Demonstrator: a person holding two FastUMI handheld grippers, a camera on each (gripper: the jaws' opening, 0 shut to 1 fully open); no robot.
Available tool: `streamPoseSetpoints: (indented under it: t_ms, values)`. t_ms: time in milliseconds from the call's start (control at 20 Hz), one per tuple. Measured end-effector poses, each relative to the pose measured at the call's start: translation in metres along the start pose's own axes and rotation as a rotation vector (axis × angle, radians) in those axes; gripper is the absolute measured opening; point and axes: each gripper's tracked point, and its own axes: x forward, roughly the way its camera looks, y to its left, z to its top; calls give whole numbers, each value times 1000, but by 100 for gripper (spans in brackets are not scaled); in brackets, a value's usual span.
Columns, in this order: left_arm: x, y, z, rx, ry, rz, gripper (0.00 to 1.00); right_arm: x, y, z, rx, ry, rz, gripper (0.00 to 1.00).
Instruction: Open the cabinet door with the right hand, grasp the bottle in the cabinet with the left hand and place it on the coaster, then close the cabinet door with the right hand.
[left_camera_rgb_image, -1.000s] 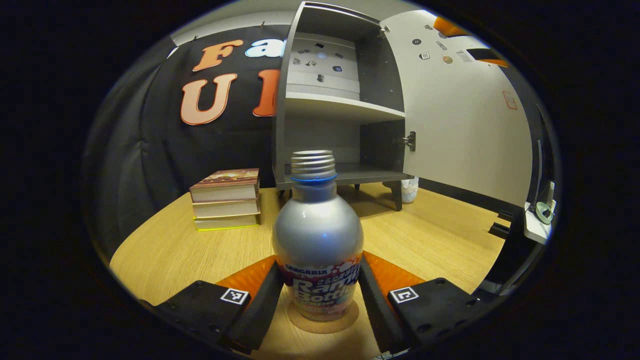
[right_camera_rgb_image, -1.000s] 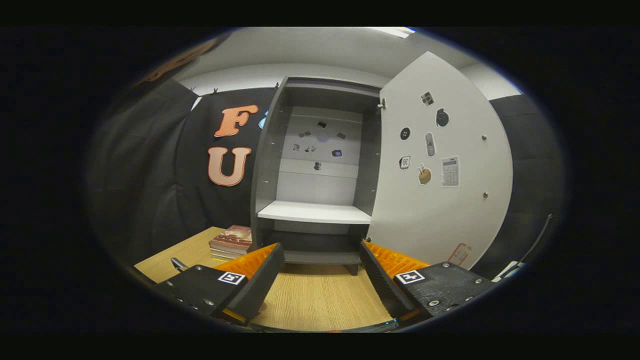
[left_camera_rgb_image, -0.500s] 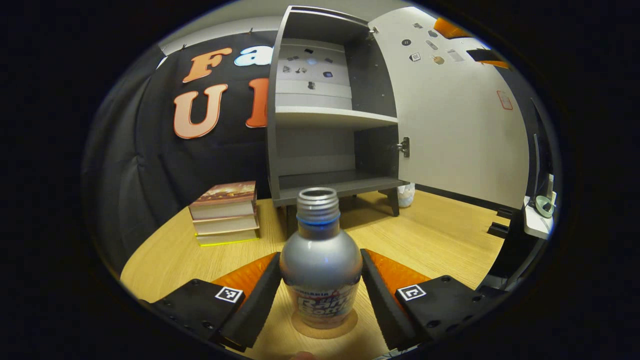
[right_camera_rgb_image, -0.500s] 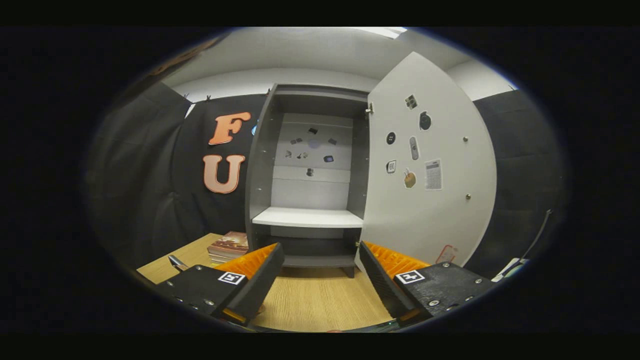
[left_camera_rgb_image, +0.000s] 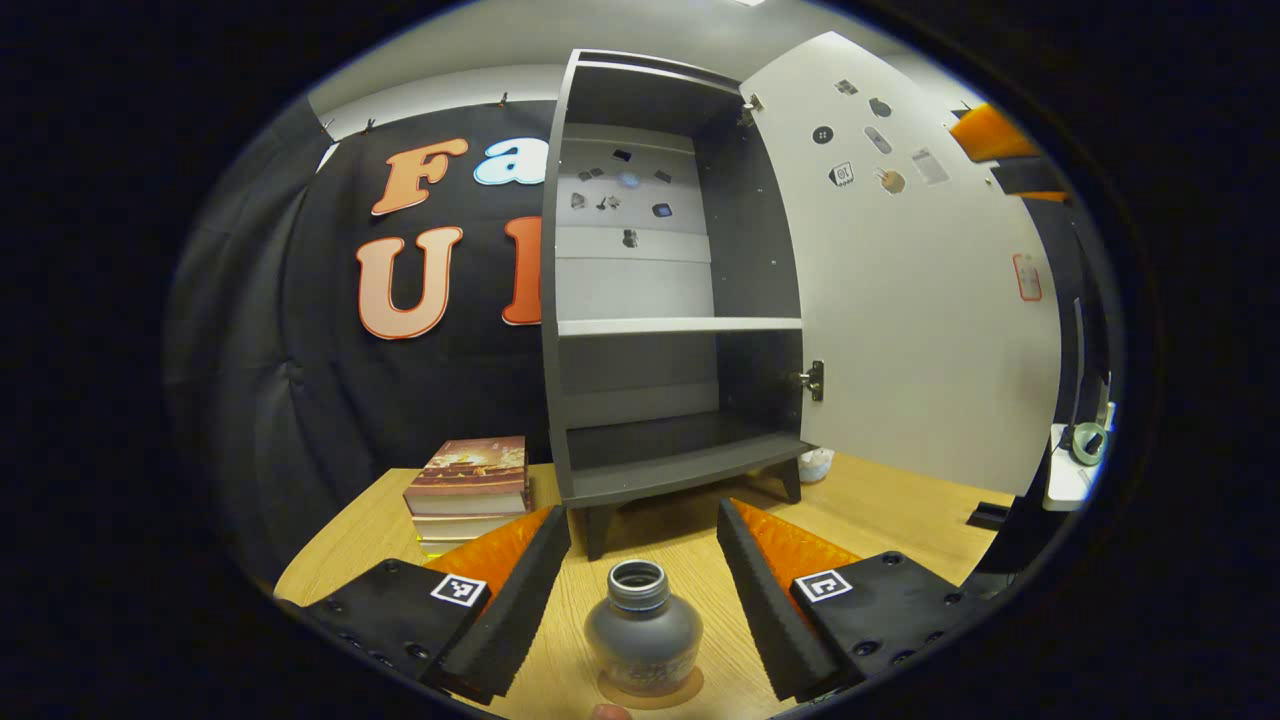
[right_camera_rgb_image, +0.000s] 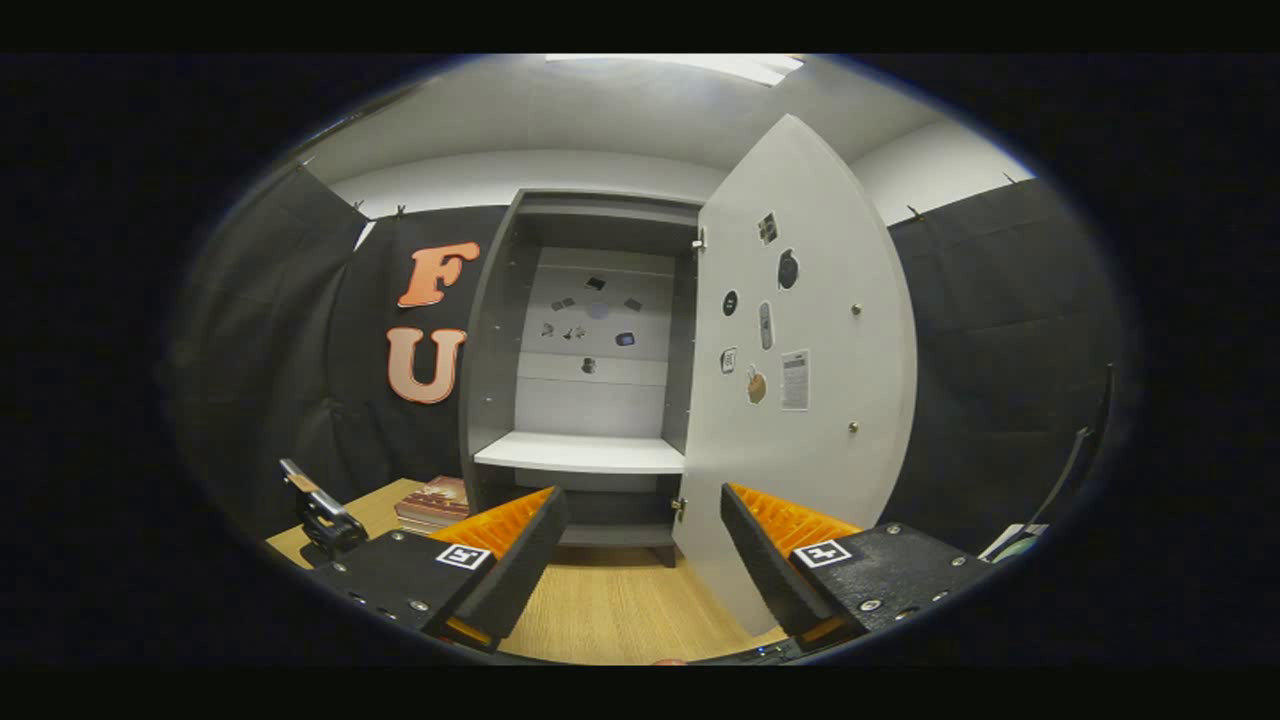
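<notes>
Two fisheye views from handheld grippers in a booth w/ a light wood table (left_camera_rgb_image: 880, 500). In the left gripper view, the silver bottle (left_camera_rgb_image: 642, 632) stands upright on the round brown coaster (left_camera_rgb_image: 648, 690) at about 6 o'clock, low in the picture, its open threaded neck facing up. The left gripper (left_camera_rgb_image: 642, 585) is released: its two black fingers w/ orange backing stand spread wide, one on each side of the bottle and apart from it, no pad touching. Beyond, at 12 o'clock, the dark grey cabinet (left_camera_rgb_image: 660, 300) is open, shelves bare of any bottle; its white cabinet door (left_camera_rgb_image: 920, 300) swings out toward 2 o'clock, small stickers on its inner face. A stack of books (left_camera_rgb_image: 468, 485) lies at 9 o'clock beside the cabinet's foot. In the right gripper view, the right gripper (right_camera_rgb_image: 645, 560) is also released, jaws wide w/ nothing between them, pointing at the cabinet; the door's free edge sits around 1 o'clock, near but not touching the fingers. Judging by this, the bottle placement looks done, and the step in hand is closing the door w/ the right hand. Next move prob. calls for getting the right gripper's fingers against the door's outer face or edge and pushing it toward 11 o'clock until it meets the frame, keeping clear of the bottle.
</notes>
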Motion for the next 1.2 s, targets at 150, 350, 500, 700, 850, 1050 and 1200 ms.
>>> streamPoseSetpoints:
  t_ms: [150,350,500,700,850,1050,1200]
  values:
    - [-2,2,25,0,-22,18,96,-4,-20,4,-10,-11,-18,95]
    - [-9,1,56,-28,-30,36,96,-14,-55,8,-36,-26,-68,95]
    - [-14,0,81,-41,-53,57,96,-22,-89,15,-52,-46,-118,95]
    - [-18,-3,108,-19,-82,74,96,-26,-148,19,-104,-46,-234,95]
    - [-20,-7,123,-13,-91,86,96,-30,-188,23,-123,-45,-316,95]
    - [-24,-9,130,-35,-74,113,96,-20,-215,24,-106,-37,-322,95]
    - [-29,-5,135,-49,-61,140,96,-6,-206,26,-38,-41,-229,95]
